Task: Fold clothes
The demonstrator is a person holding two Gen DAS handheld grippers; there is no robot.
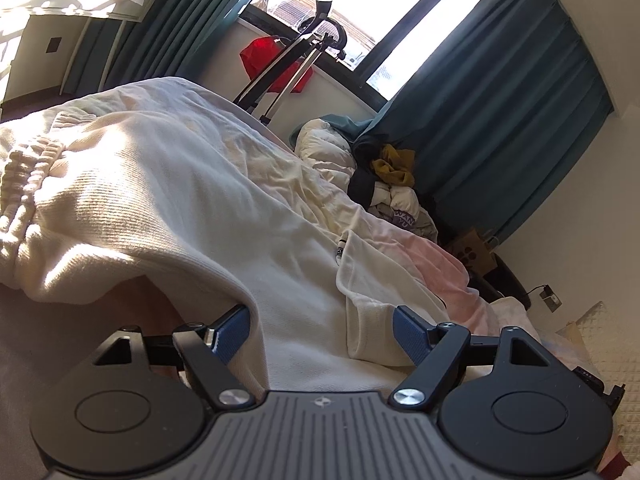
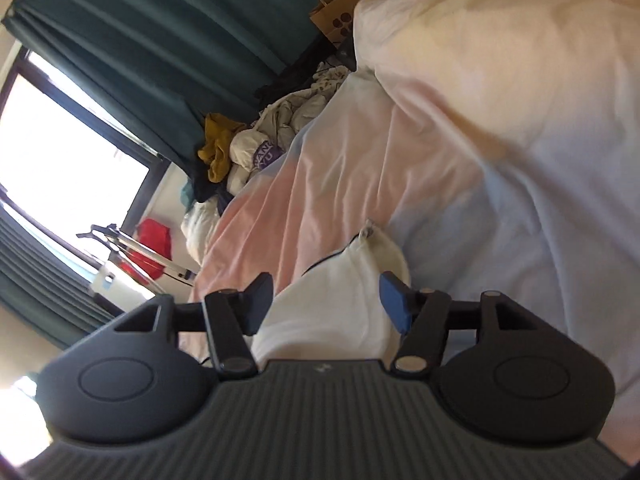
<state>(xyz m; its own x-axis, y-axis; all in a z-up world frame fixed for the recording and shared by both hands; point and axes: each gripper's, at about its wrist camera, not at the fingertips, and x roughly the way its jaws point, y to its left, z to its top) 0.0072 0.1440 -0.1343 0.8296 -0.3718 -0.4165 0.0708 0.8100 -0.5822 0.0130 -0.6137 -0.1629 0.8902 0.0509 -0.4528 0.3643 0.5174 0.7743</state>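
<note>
Clearly the cream knit garment [image 1: 168, 200] is soft and limp: it looks like a ribbed sweater, thick enough to carry some weight, and it sags over the bed's edge instead of holding any shape. It lies spread on the bed [image 1: 440, 256], its bulk toward the left of the left wrist view, with a gathered ribbed band [image 1: 28, 176] at far left and a folded-over flap [image 1: 360, 264] further right. I judge it will drape and slide a little on the sheet, so I would pinch a hem, cuff or doubled edge, never the flat middle, where the pads would only bunch up loose knit.

My left gripper [image 1: 320, 334] stands wide, its blue pads either side of the cloth hanging between them; neither pad visibly presses on it. My right gripper [image 2: 325, 300] also stands apart, a white piece of cloth [image 2: 340, 292] lying between the fingers, and both pads appear to stand off it. That picture is blurred, so I cannot say whether this cloth belongs to the same garment.

Counting: one cream garment in hand's reach, two grippers, one bed with a pink and pale sheet. Beyond the bed sits one heap of other clothes [image 1: 384, 184], with one mustard piece [image 1: 394, 166] on top; how many garments it holds I cannot tell. Further out I count one brown paper bag [image 2: 334, 10], one red item [image 1: 262, 58] under the window, one tripod-like stand [image 1: 288, 60], and teal curtains [image 1: 520, 92] on both sides.
</note>
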